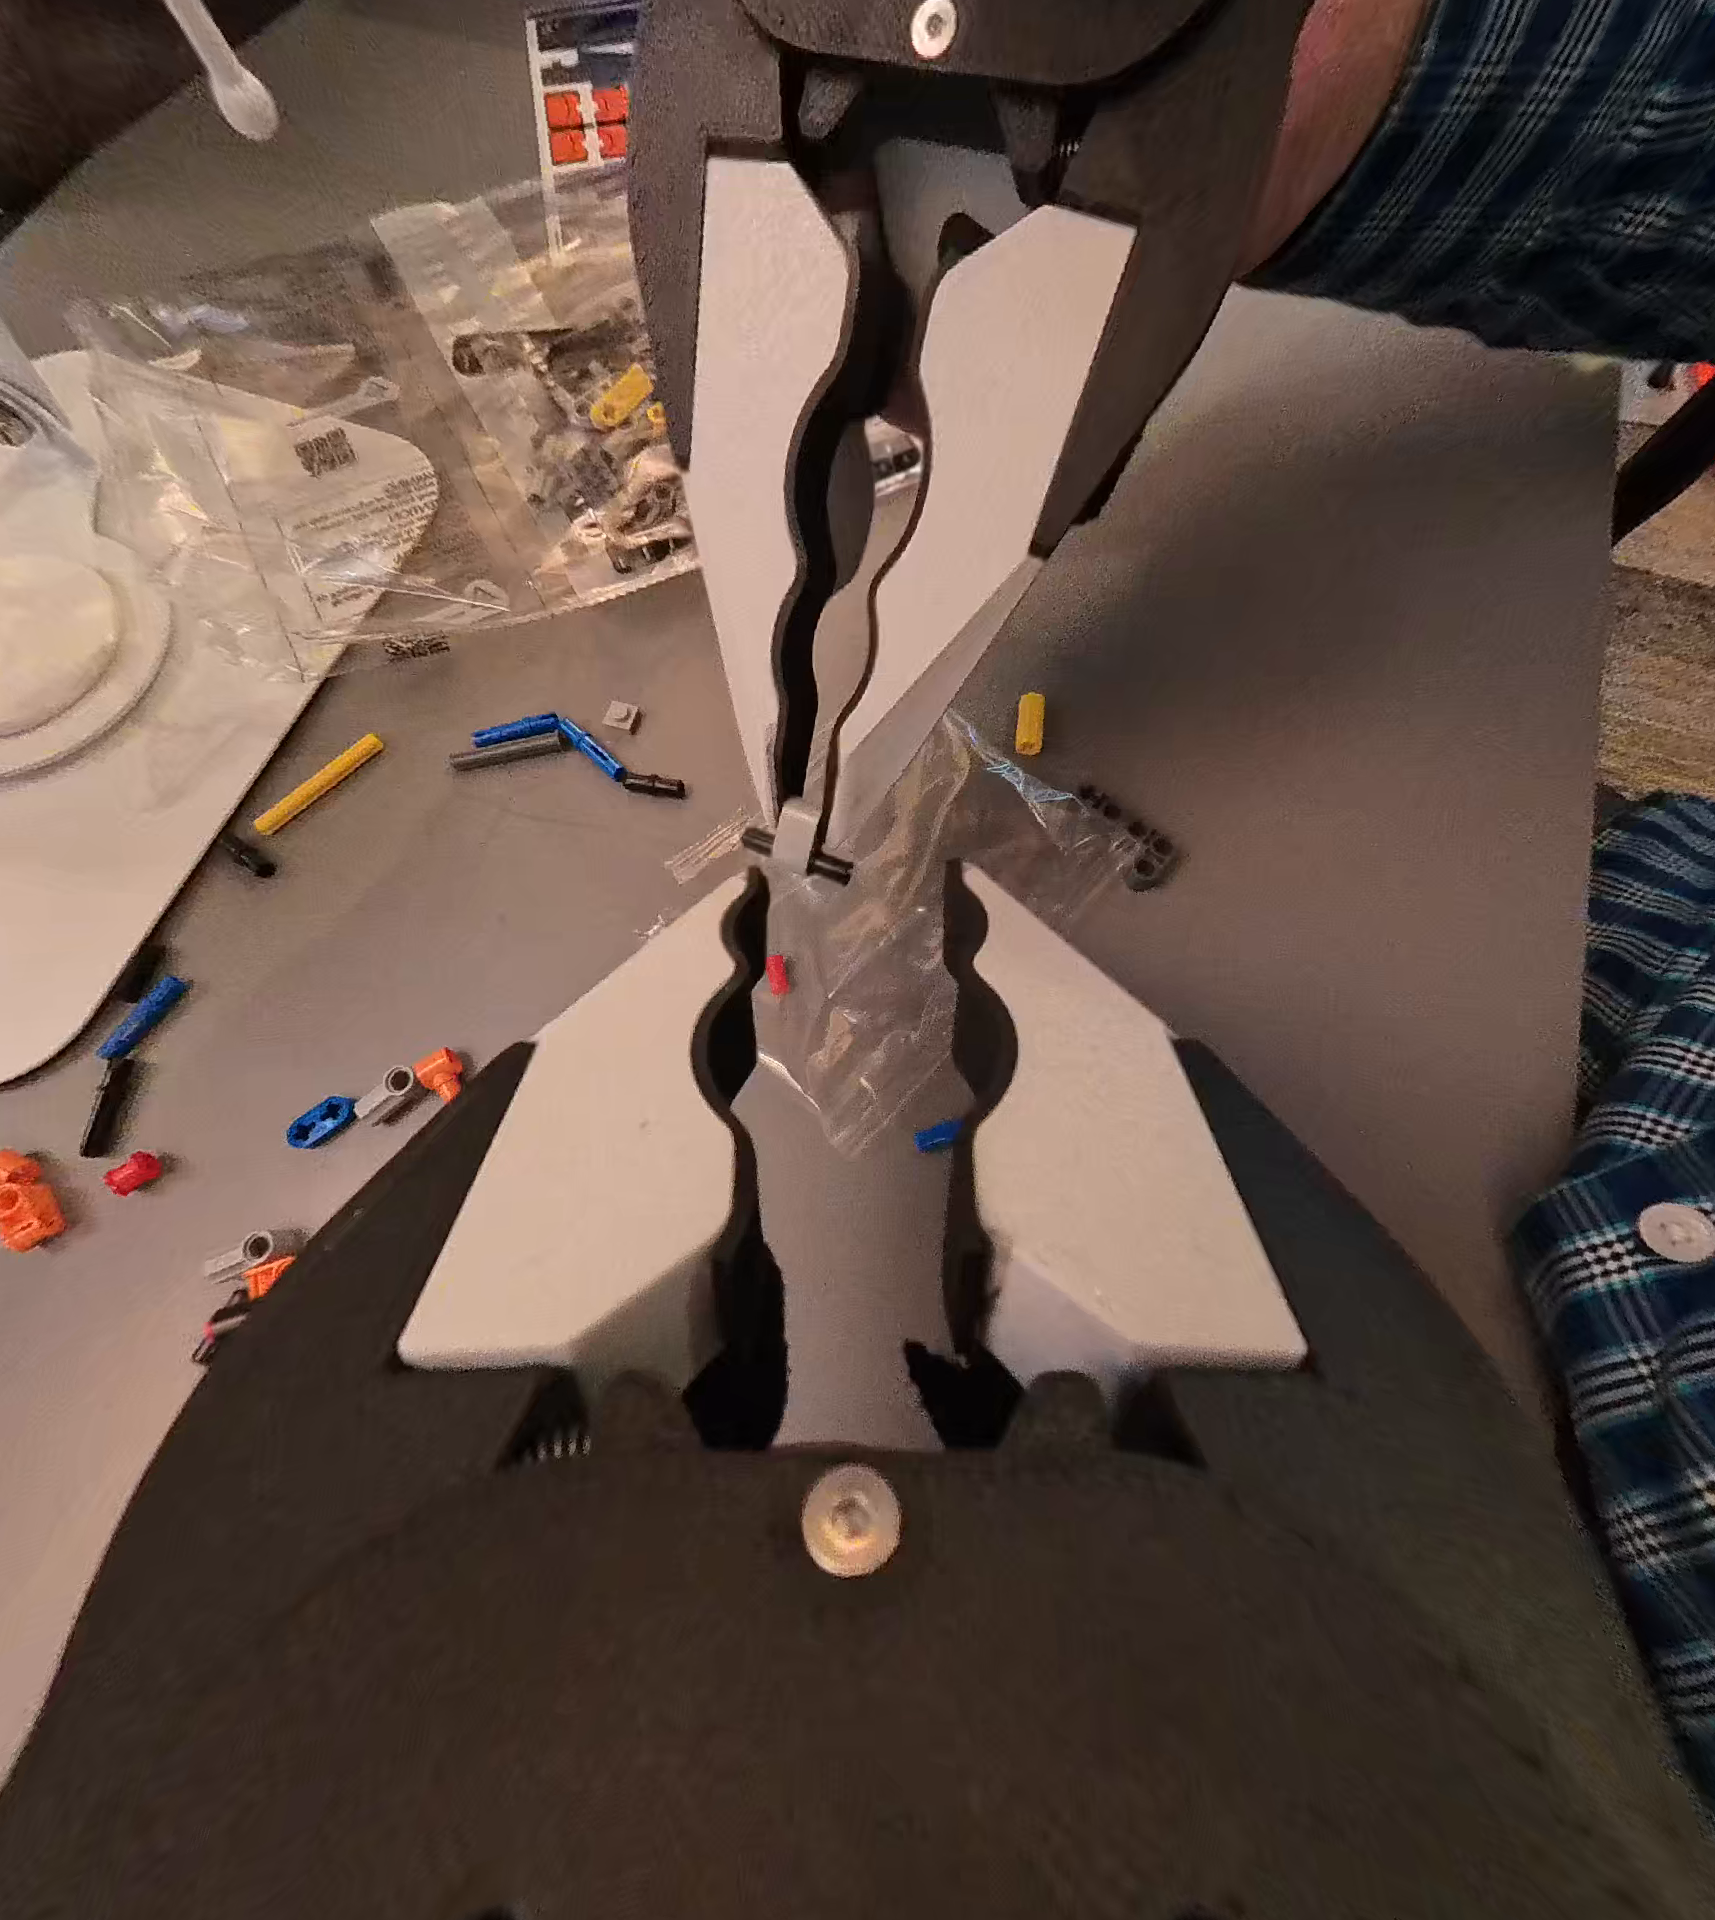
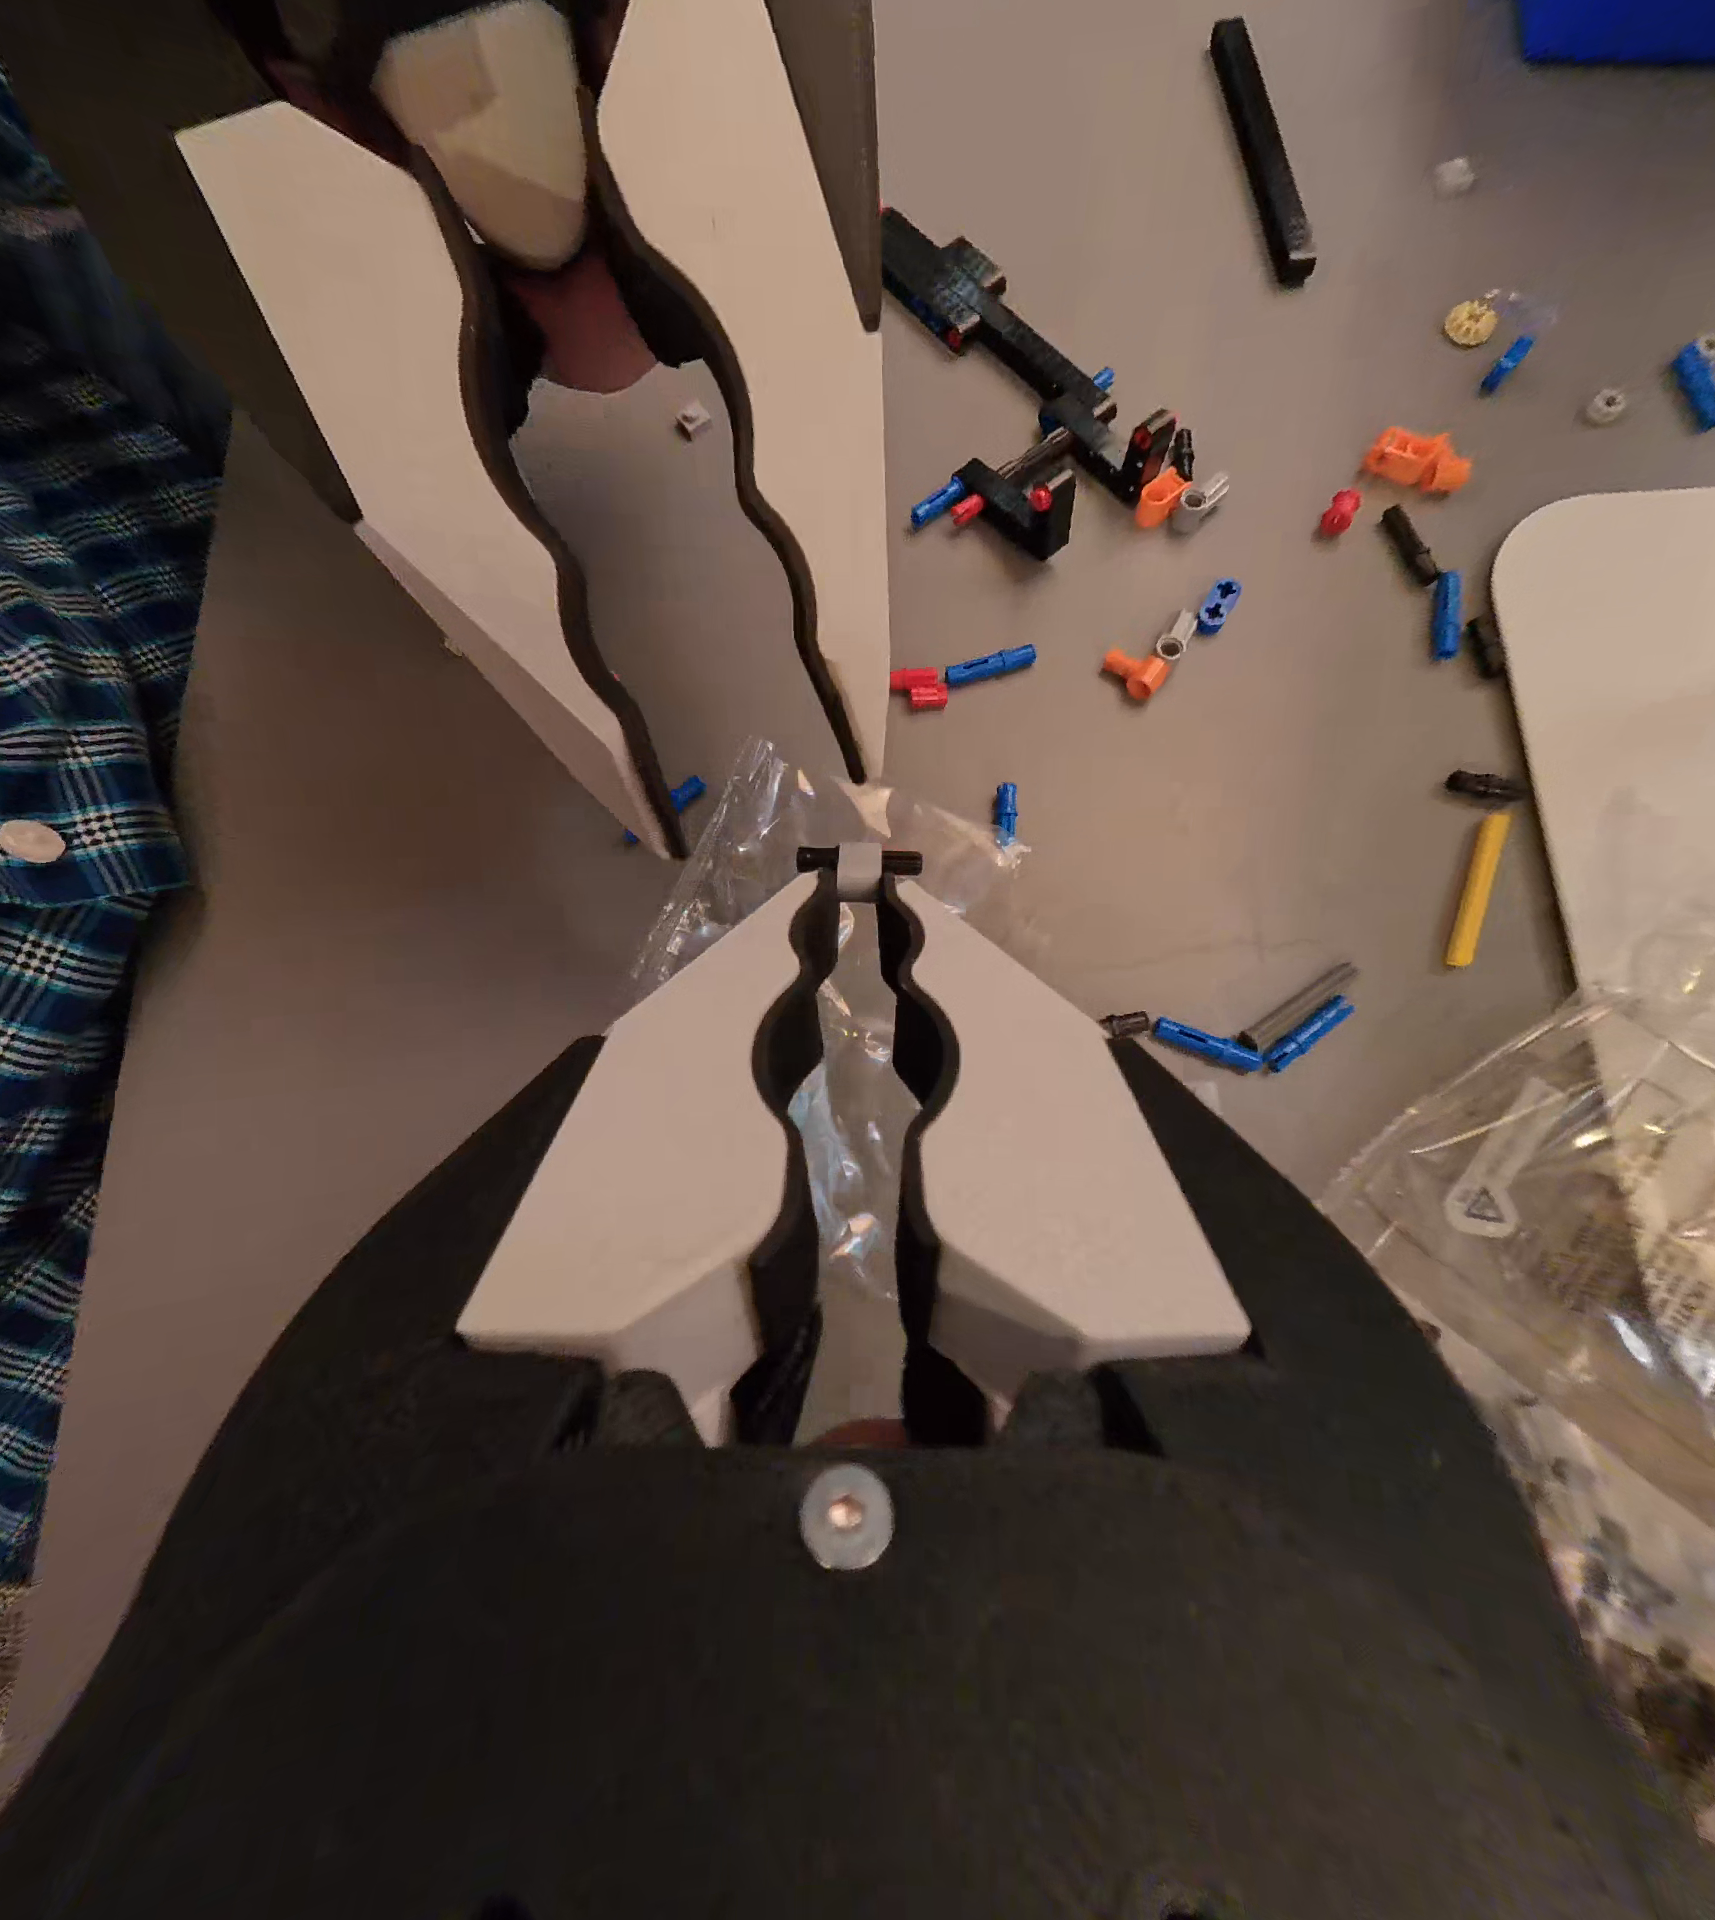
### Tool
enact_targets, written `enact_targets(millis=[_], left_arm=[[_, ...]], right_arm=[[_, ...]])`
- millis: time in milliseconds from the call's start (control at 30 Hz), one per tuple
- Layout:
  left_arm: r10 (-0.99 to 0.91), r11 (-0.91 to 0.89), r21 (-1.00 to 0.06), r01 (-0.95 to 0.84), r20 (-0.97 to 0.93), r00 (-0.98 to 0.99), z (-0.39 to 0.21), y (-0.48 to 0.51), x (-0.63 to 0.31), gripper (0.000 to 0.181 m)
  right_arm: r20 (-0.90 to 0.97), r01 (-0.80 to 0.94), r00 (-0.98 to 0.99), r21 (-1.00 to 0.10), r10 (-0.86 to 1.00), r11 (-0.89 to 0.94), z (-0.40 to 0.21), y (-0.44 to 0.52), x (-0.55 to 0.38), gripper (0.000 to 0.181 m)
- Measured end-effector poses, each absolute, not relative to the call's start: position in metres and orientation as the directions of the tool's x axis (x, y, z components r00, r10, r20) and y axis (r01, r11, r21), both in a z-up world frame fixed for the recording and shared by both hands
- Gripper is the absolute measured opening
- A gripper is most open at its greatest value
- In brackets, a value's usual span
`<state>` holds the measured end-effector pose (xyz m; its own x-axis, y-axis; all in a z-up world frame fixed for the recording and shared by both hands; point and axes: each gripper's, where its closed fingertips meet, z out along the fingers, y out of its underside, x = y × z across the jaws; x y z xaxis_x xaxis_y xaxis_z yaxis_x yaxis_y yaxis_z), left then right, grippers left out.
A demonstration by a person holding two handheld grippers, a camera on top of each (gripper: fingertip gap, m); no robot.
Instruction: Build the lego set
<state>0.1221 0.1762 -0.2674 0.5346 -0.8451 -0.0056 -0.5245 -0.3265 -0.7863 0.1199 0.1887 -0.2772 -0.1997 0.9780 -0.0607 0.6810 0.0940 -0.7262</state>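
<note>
My right gripper point(image 2: 858, 883) is shut on a small grey connector point(image 2: 860, 871) with a black pin point(image 2: 903, 861) through it, held above the grey table. In the left wrist view it comes in from the top point(image 1: 803, 821), and the connector point(image 1: 793, 844) sits at its tips. My left gripper point(image 1: 858, 883) is open and empty, its tips just short of the connector; it also shows in the right wrist view point(image 2: 765, 810). A small clear bag point(image 1: 894, 997) lies under both. A partly built black assembly point(image 2: 1029, 416) lies farther off.
Loose blue, red, orange and black pins and a yellow axle point(image 1: 318, 784) are scattered on the table point(image 1: 1352, 623). A long black beam point(image 2: 1260, 151), large clear parts bags point(image 1: 365, 468) and a white board point(image 2: 1663, 675) lie around. A person's plaid shirt point(image 1: 1705, 1247) is at the table edge.
</note>
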Motion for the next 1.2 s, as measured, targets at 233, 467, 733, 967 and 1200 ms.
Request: enact_targets(millis=[233,467,733,967,1200], left_arm=[[-0.833,-0.373,-0.836,-0.403,0.110,0.543,-0.248,0.171,0.125,0.037],[-0.833,-0.367,-0.866,-0.341,0.143,0.534,-0.231,0.163,0.118,0.038],[-0.856,-0.435,-0.872,-0.224,0.324,0.402,-0.218,0.151,0.127,0.040],[-0.816,-0.566,-0.817,-0.115,0.534,0.223,-0.208,0.133,0.136,0.037],[-0.798,-0.601,-0.795,-0.080,0.593,0.106,-0.206,0.118,0.151,0.017]], right_arm=[[-0.011,0.642,-0.260,-0.749,0.966,0.165,-0.249,0.177,0.118,0.005],[0.008,0.609,-0.307,-0.767,0.952,0.203,-0.229,0.165,0.115,0.005],[0.056,0.595,-0.446,-0.727,0.893,0.342,-0.214,0.142,0.120,0.005],[0.073,0.529,-0.527,-0.752,0.847,0.394,-0.197,0.127,0.119,0.005],[0.088,0.514,-0.536,-0.755,0.840,0.407,-0.203,0.119,0.126,0.005]])
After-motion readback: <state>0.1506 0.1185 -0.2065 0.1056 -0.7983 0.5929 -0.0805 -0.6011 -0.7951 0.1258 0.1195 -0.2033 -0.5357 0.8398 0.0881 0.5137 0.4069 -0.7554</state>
